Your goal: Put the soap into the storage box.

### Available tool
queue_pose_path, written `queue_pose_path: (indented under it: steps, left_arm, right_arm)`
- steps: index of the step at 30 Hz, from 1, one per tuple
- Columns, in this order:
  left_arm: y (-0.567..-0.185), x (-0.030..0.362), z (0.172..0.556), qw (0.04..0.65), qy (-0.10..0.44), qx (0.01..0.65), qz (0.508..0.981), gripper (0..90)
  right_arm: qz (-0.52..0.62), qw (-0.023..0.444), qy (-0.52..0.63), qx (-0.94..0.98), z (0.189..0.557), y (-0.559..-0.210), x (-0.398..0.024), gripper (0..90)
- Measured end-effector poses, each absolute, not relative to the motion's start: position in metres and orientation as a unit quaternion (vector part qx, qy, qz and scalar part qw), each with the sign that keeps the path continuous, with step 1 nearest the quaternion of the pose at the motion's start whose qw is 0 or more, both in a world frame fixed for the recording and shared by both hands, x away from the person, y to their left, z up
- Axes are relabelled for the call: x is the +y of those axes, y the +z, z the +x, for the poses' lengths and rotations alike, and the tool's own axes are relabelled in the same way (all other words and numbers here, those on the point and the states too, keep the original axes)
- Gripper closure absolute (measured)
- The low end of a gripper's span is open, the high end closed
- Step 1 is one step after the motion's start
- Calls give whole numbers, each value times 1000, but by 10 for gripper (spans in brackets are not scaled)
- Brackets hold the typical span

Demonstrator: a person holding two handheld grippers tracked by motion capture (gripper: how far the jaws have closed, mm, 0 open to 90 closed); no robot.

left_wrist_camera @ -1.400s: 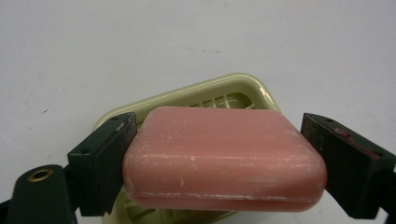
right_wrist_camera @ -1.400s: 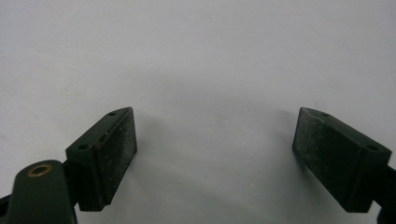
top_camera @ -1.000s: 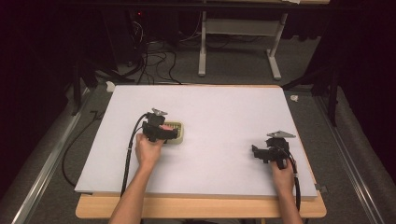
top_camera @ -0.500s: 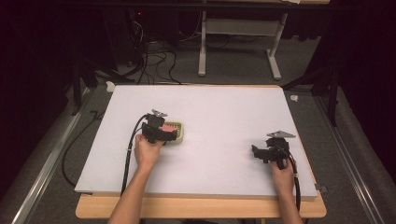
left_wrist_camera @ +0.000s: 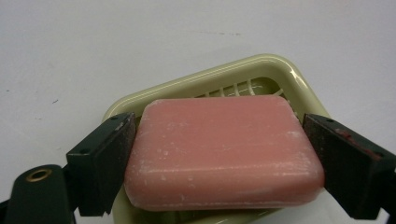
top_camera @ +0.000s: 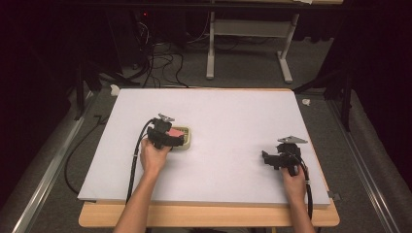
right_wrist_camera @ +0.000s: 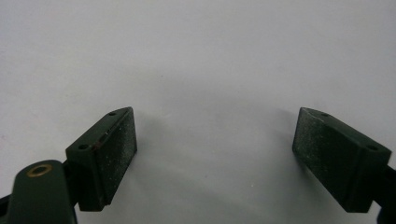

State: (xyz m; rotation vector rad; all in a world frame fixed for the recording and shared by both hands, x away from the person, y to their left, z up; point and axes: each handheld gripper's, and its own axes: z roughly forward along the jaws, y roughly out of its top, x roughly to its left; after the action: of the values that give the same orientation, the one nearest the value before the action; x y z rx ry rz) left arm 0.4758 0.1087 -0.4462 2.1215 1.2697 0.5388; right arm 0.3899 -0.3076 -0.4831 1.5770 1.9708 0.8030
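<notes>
Lying in a pale green dish (left_wrist_camera: 285,74), a pink soap (left_wrist_camera: 224,149) sits between the two jaws of the left tongs (left_wrist_camera: 219,154). In the left gripper view the jaw on the left seems to touch the end of the soap, while the jaw on the right is just beside the other end; I cannot tell if the soap is really squeezed or if the jaws only stand around it. The soap covers most of the dish, and a few ribs of the dish floor show behind it. In the high view the dish (top_camera: 190,141) is on the white table (top_camera: 228,111), and the left tongs (top_camera: 176,141) come over the dish from its left side, held by the left hand (top_camera: 154,156). A black cable (top_camera: 134,160) runs from these tongs toward the near table edge. The right tongs (top_camera: 266,158) are well apart from the dish, far to its right, in the right hand (top_camera: 293,180), low over bare table. In the right gripper view the right tongs (right_wrist_camera: 215,154) have their jaws spread wide, and between them there is bare white table (right_wrist_camera: 210,70).
</notes>
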Motion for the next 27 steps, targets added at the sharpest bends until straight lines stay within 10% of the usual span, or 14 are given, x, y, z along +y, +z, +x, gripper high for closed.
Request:
queue_pose_path:
  steps: [27]
  left_arm:
    - [-431, 114, 463, 324, 219, 471, 791, 146]
  right_arm:
    - [577, 244, 294, 722, 390, -483, -307, 144]
